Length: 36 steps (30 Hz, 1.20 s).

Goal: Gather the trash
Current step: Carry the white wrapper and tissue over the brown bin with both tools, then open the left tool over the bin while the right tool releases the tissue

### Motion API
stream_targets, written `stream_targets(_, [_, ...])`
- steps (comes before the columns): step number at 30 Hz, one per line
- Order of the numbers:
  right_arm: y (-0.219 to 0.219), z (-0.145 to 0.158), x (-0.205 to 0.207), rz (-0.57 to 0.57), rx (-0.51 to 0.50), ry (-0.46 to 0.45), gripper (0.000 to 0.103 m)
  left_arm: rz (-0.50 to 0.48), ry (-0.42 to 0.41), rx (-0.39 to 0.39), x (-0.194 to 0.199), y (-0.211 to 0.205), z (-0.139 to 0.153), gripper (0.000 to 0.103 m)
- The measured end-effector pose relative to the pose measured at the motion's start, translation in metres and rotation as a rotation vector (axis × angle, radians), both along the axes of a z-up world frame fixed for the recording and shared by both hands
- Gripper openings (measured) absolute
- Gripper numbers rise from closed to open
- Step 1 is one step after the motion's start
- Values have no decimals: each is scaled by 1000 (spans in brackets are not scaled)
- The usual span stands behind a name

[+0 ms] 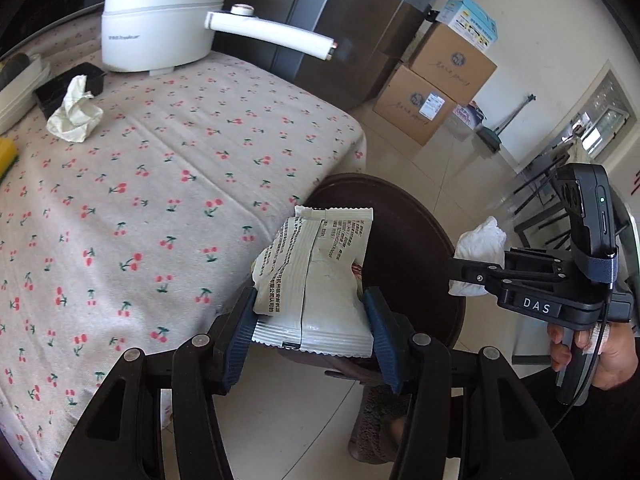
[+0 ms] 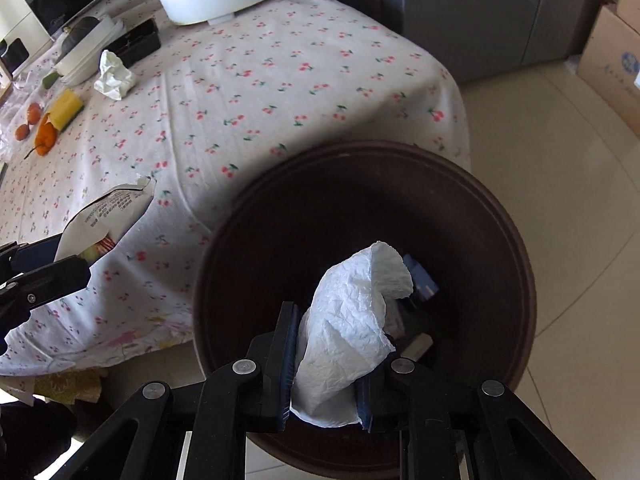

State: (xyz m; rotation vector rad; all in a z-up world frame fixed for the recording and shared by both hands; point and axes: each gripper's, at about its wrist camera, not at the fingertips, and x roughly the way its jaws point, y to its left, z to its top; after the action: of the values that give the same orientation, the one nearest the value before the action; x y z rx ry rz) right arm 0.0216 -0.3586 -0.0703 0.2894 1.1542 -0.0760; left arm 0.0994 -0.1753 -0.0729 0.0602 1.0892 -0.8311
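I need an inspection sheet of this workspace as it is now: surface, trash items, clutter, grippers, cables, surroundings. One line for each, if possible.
Surface: table under a cherry-print cloth, beside a tiled floor.
Job's things: dark round bin beside the table with some items already inside; snack wrapper; white tissue; crumpled tissue lying on the cloth.
Clutter: white electric pot, black box, yellow sponge, orange peppers.
Grippers: left gripper shut on the snack wrapper near the table edge; right gripper shut on the white tissue over the bin.
Cables: thin black cable by the hand on the right gripper.
Surroundings: cardboard boxes, grey fridge.
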Motion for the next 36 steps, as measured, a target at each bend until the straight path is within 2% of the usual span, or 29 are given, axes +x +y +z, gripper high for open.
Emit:
stream_targets(8, [-39, -13, -28, -77, 42, 25, 24, -78, 6, -18, 0, -46, -13, 57])
stream_targets(10, [-43, -12, -31, -82, 47, 21, 24, -99, 9, -19, 0, -53, -15, 63])
stream_targets(14, [-46, -10, -32, -84, 54, 13, 24, -98, -34, 33, -2, -61, -13, 94])
stream_targets(15, [-46, -10, -33, -84, 55, 13, 24, -96, -51, 44, -3, -60, -11, 96])
stream_targets(29, [-33, -6, -23, -69, 46, 4, 24, -5, -90, 88, 12, -9, 8, 102])
stream_targets(30, [-31, -5, -21, -70, 44, 3, 31, 1, -94, 91, 13, -5, 10, 102])
stream_targets(31, [-30, -4, -20, -76, 39, 4, 47, 7, -96, 96, 14, -1, 11, 102])
stream_targets(32, [-28, -2, -18, -81, 30, 8, 58, 12, -96, 99, 15, 3, 12, 103])
stream_targets(33, [-25, -1, -16, -82, 19, 11, 78, 18, -95, 102, 16, 7, 13, 103])
stream_targets(34, [-22, 2, -14, -78, 9, 6, 83, 23, -94, 103, 17, 11, 14, 103])
stream_targets(36, [-15, 7, -10, -63, 0, -3, 83, 38, -96, 105, 18, 19, 17, 103])
